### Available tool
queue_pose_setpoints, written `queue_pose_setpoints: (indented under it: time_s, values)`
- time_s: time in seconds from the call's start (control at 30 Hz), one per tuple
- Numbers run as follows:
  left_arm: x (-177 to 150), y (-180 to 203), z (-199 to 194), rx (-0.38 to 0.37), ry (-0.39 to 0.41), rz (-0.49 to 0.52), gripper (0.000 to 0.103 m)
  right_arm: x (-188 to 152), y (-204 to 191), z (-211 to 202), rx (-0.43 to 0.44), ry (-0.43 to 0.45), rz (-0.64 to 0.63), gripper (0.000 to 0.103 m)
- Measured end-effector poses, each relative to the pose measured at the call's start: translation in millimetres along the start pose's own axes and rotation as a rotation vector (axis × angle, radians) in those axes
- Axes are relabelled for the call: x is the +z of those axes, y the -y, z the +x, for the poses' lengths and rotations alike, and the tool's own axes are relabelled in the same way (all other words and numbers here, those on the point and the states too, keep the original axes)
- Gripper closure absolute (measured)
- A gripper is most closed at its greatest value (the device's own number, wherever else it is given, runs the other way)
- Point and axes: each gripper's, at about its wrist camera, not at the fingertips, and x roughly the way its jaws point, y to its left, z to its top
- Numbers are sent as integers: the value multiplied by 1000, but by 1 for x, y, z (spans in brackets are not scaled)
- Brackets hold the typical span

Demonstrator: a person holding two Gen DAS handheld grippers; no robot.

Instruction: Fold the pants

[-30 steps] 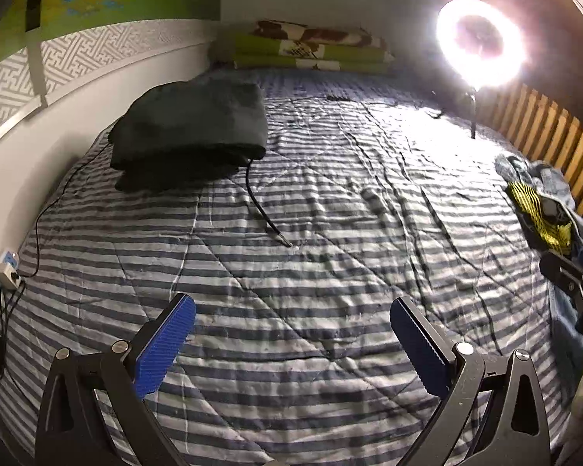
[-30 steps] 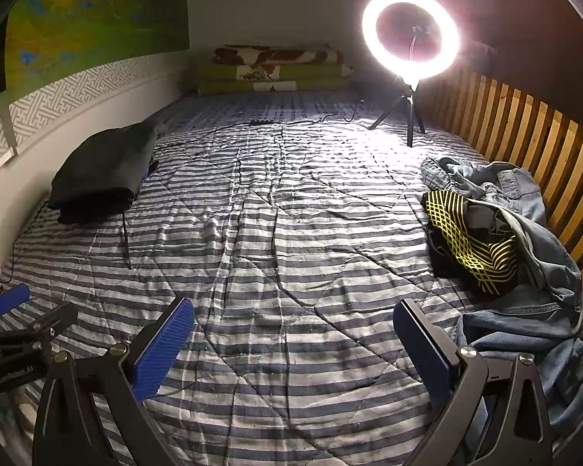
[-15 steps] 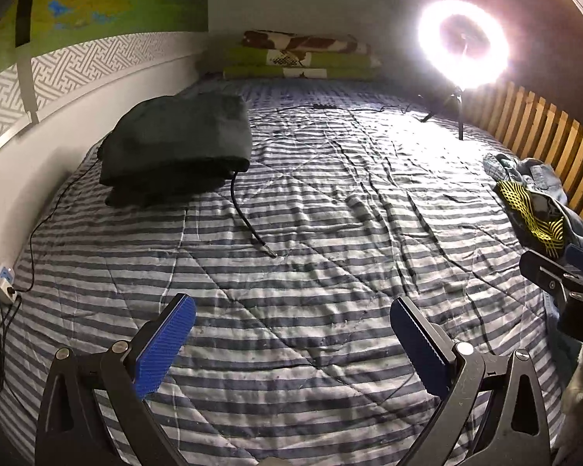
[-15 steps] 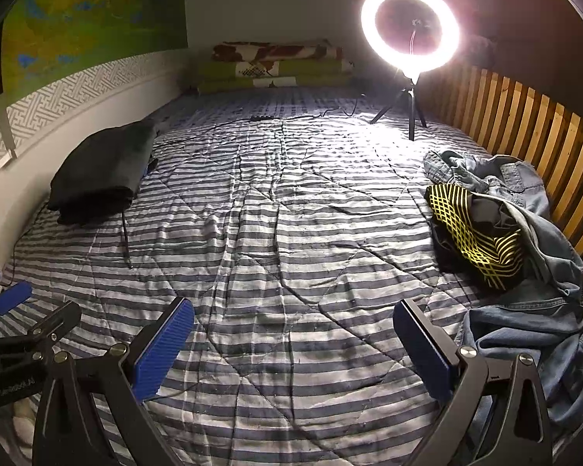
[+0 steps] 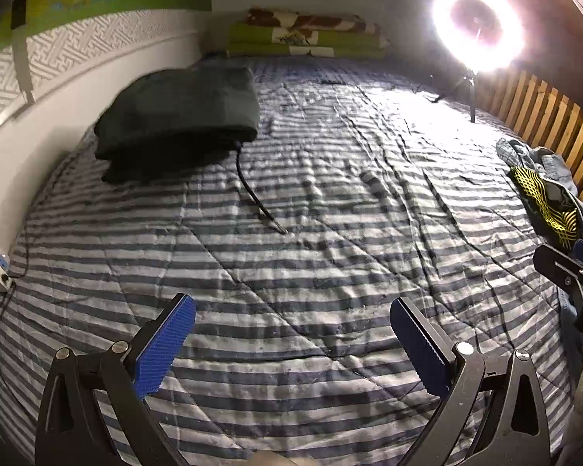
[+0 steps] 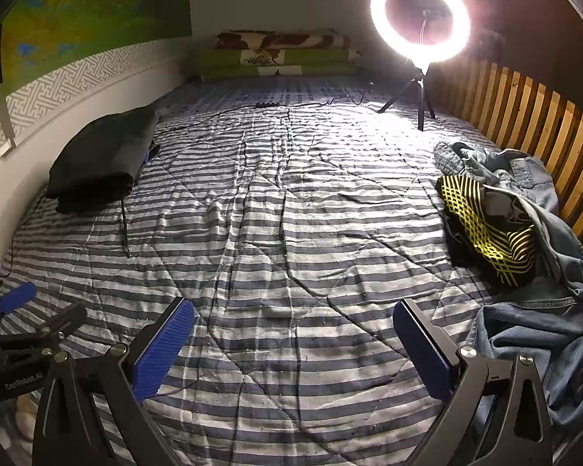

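Observation:
A crumpled heap of blue denim pants (image 6: 540, 279) lies at the bed's right side by the slatted rail, with a black garment with yellow lattice print (image 6: 482, 229) on top; the same heap shows at the right edge in the left wrist view, denim (image 5: 544, 159) and yellow print (image 5: 548, 202). My right gripper (image 6: 291, 334) hovers open over bare striped quilt, left of the heap. My left gripper (image 5: 291, 330) is open above the quilt's middle, holding nothing. Each gripper appears at the edge of the other's view, the left (image 6: 23, 322) and the right (image 5: 571, 268).
A folded dark blanket (image 5: 178, 116) lies at the left by the wall, a black cable (image 5: 256, 198) trailing from it. A lit ring light on a tripod (image 6: 419, 23) stands far right. Pillows (image 6: 280, 54) are stacked at the head. A wooden slatted rail (image 6: 544, 139) borders the right.
Both grippers stay open. The left wrist view has swung slightly left and closer to the quilt, so the clothes heap has slid toward its right edge. The right view barely shifts.

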Motion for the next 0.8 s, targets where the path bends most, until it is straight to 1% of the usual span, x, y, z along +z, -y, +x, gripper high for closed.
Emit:
queue_pose_setpoints:
  time_s: [0.07, 0.27, 0.53, 0.8]
  values:
    - [-1, 1, 5, -3, -12, 1, 1, 1, -2, 0, 6, 1, -4, 2]
    - [-1, 2, 6, -1, -4, 2, 1, 1, -5, -1, 11, 10, -17, 2]
    - [1, -7, 8, 6, -1, -26, 1, -1, -1, 4, 7, -2, -10, 2]
    - [2, -6, 9, 9, 0, -28, 1, -2, 2, 7, 0, -4, -10, 2]
